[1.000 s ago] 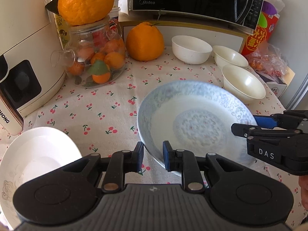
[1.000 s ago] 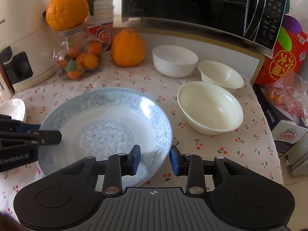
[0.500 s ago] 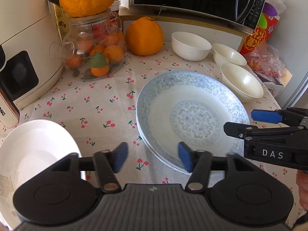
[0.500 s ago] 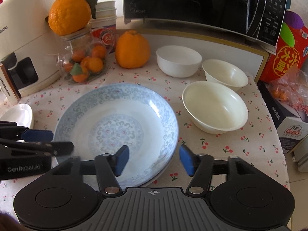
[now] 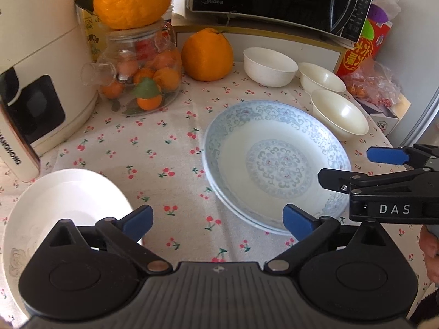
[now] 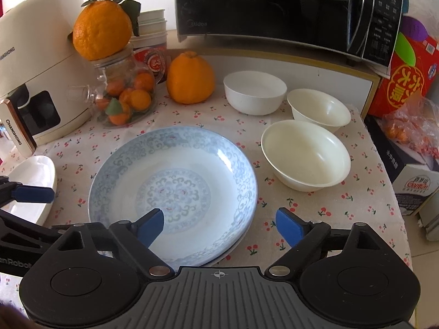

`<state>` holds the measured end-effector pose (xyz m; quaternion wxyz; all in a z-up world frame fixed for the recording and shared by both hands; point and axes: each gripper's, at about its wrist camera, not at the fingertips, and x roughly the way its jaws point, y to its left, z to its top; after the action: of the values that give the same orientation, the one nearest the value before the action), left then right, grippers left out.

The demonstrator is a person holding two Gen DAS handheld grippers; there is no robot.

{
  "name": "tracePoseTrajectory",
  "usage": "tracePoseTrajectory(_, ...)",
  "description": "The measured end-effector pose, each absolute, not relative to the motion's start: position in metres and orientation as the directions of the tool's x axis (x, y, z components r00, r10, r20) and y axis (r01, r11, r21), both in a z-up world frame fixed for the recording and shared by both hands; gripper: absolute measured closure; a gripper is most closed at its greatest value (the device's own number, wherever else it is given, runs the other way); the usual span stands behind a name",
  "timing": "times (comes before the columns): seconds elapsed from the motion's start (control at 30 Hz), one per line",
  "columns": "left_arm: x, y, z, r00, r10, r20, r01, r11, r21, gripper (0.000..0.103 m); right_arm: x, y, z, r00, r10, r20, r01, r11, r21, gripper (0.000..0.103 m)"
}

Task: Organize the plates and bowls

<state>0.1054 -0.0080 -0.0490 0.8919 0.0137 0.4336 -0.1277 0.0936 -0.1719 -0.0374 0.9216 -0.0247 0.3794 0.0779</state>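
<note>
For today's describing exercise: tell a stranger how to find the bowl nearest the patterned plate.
Start at the black microwave at the back of the table. Three pale bowls sit below it on the cherry-print cloth. Take the cream bowl closest to you, just right of the blue-patterned plate; it looks the widest of the three.

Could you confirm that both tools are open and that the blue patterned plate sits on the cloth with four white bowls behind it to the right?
Not quite: there are three white bowls, not four, as the right wrist view shows. The rest holds: left tool and right tool are open, and the blue patterned plate sits on the cloth.
</note>
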Motion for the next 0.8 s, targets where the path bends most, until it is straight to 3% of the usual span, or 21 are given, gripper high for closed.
tracePoseTrajectory(0.4, 0.097, 0.042, -0.030, 0.671, -0.132, -0.730, 0.212, 0.977, 0.018, 0.000, 0.080, -0.142, -0.024, 0.732, 0.178, -0.658, -0.227, 0.974, 0.012, 0.008)
tracePoseTrajectory(0.8, 0.104, 0.114, -0.030, 0.664, -0.078, -0.743, 0.130, 0.991, 0.012, 0.001, 0.066, -0.080, -0.023, 0.689, 0.422, -0.590, -0.409, 0.898, 0.165, 0.005)
